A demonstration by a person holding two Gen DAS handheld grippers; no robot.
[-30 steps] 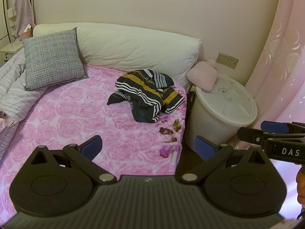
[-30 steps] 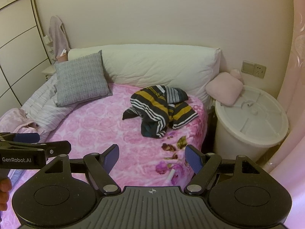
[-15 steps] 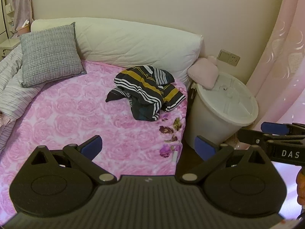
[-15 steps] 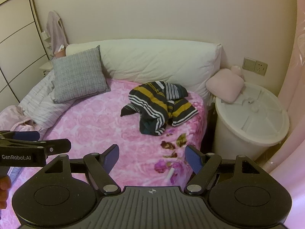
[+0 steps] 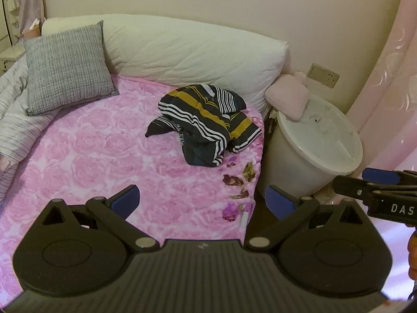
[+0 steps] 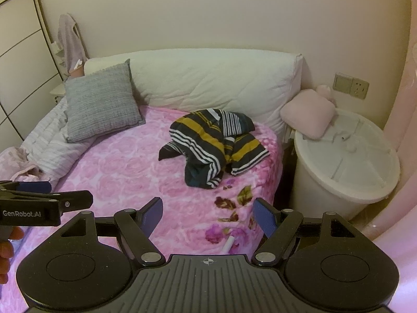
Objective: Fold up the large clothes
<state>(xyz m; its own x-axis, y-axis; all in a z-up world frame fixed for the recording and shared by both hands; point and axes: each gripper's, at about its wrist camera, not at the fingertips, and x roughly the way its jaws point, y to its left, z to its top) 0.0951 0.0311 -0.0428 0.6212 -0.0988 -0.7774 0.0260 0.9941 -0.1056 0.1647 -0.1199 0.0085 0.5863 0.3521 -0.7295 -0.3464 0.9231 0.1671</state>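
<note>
A crumpled striped garment, dark with white and mustard bands, lies in a heap on the pink rose bedspread near the bed's right edge. My left gripper is open above the bed's front, well short of the garment, with nothing between its blue pads. My right gripper is open too, hovering over the front right corner of the bed. Each gripper shows at the side of the other's view.
A grey cushion and a long white bolster lie at the head of the bed. A white round lidded bin with a pink pillow on it stands right of the bed. Striped bedding is bunched at the left.
Both grippers have moved a little forward toward the bed, so the garment looks slightly larger. Both stay open. The garment has not moved.
</note>
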